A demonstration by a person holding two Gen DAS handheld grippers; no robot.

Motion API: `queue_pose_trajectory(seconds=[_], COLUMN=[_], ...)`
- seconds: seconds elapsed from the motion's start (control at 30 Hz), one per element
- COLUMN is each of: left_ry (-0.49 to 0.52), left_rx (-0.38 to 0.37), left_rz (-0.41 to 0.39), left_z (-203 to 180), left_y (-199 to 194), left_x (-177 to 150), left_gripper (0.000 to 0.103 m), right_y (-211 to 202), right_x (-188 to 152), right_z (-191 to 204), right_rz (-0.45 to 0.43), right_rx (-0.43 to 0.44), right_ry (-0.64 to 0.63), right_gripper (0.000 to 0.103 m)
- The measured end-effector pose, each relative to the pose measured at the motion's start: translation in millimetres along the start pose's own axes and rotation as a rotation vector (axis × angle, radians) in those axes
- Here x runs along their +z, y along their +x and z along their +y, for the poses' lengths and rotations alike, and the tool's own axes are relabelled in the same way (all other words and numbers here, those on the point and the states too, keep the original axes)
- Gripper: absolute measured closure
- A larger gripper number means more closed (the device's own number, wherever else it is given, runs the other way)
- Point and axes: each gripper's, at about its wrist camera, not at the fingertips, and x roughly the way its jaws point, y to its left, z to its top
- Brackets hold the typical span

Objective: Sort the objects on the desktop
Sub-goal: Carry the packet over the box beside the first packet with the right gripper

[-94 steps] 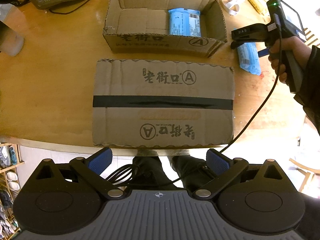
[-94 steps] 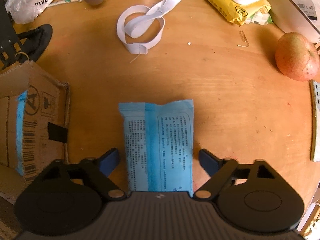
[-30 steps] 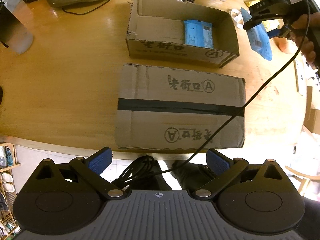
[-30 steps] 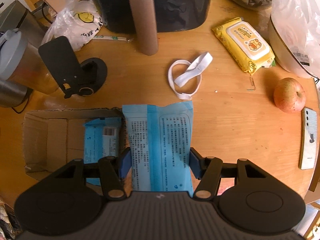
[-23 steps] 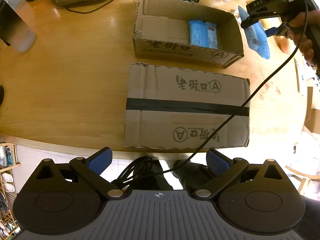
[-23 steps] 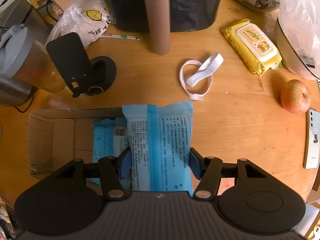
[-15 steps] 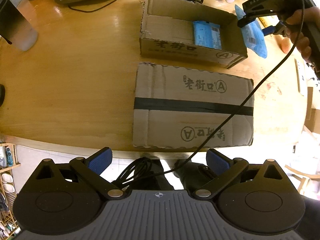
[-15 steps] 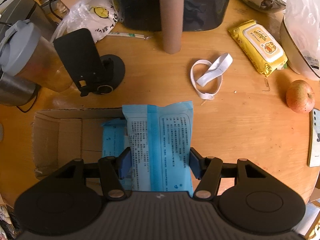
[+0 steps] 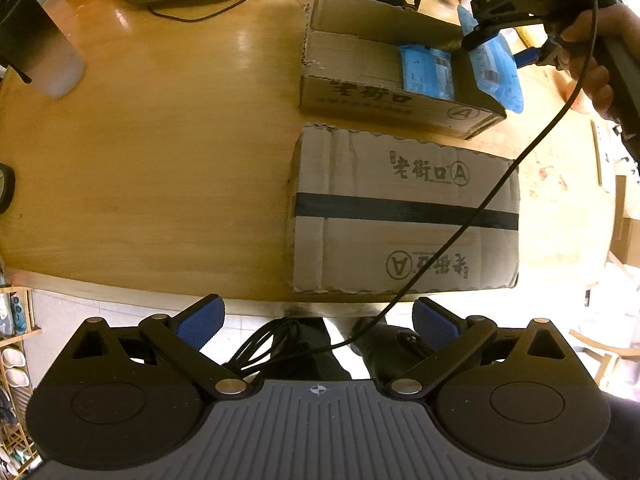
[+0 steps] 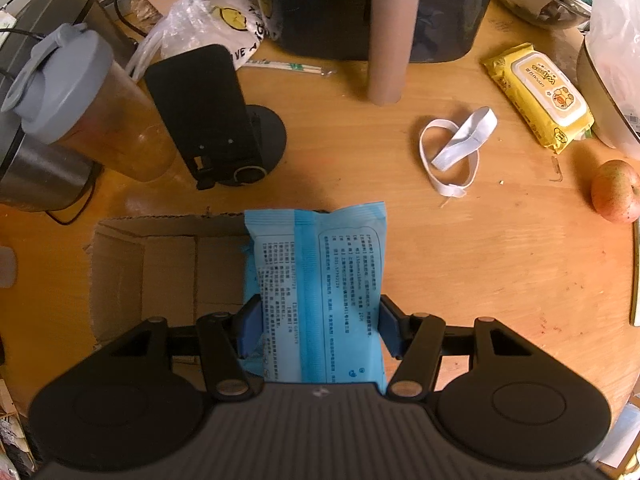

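Right gripper (image 10: 320,324) over the open box (image 9: 352,40). I hold a blue pack (image 10: 320,288) across its width, the two blue pads pressed on its long sides; its long axis runs straight out along the fingers. In the left wrist view the pack (image 9: 496,68) hangs tilted above the box's right end wall, partly over the rim and partly outside it. A second pack (image 9: 426,74) already lies flat on the box floor just left of it. From the right wrist view the free floor (image 10: 168,268) lies to the left of my fingers, so I judge the coming move to be a short shift left before lowering and release.

Left gripper (image 9: 318,322): jaws wide apart, holding nothing, hanging off the near table edge, well apart from the box. The right hand is clearly the nearer one.

Surface: a glossy wooden table (image 9: 160,140), with a flattened carton (image 9: 404,208) lying just in front of the box. Room around the box is tight on the far side: phone stand (image 10: 208,116), tumbler (image 10: 80,104), cardboard tube (image 10: 390,36). Loose things to the right: white band (image 10: 456,148), yellow wipes (image 10: 540,92), apple (image 10: 616,190).
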Motion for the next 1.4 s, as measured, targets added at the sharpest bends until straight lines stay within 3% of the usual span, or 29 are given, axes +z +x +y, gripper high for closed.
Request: queue_pose_trajectory(seconds=[0.5, 1.4], left_ry=[0.059, 0.029], left_rx=[-0.007, -0.004], left_rz=[0.008, 0.009], left_z=[19.6, 53.3], left_y=[-1.0, -1.3], left_x=[-2.1, 3.1], left_gripper=[0.0, 0.0], right_y=[6.7, 18.6], right_x=[-2.8, 0.4], right_z=[26.4, 83.6], right_rz=[0.007, 0.007], right_rx=[0.013, 0.037], right_ry=[0.007, -0.001], right_gripper=[0.046, 0.046])
